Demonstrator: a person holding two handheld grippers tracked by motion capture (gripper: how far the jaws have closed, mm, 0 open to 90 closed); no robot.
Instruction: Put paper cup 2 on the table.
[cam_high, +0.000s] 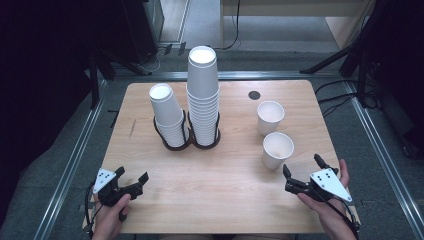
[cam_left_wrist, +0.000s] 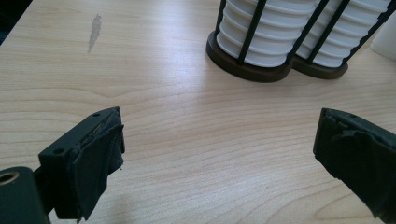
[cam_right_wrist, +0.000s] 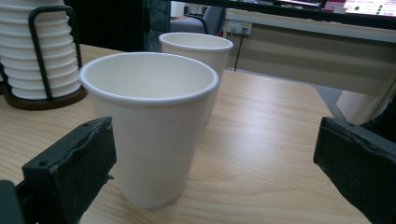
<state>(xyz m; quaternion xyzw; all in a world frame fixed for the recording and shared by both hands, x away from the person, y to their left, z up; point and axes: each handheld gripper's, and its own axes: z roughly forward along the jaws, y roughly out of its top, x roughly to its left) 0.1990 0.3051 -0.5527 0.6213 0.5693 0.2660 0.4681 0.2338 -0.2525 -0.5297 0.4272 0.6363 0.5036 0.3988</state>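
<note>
Two stacks of white paper cups stand in a black wire holder (cam_high: 170, 145) at the table's middle: a tall stack (cam_high: 203, 95) and a shorter, leaning stack (cam_high: 167, 115). Their ribbed bases (cam_left_wrist: 261, 42) show ahead in the left gripper view. Two single white cups stand upright on the right, the near cup (cam_high: 277, 150) (cam_right_wrist: 149, 126) and the far cup (cam_high: 270, 117) (cam_right_wrist: 198, 60). My left gripper (cam_high: 131, 176) (cam_left_wrist: 219, 154) is open near the front left edge, over bare wood. My right gripper (cam_high: 302, 166) (cam_right_wrist: 215, 172) is open just short of the near cup.
A wooden table (cam_high: 220, 200) with a dark round hole (cam_high: 254, 95) near its back right. A grey scuff mark (cam_left_wrist: 94, 32) lies on the wood at left. Metal rails and dark stands surround the table on the floor.
</note>
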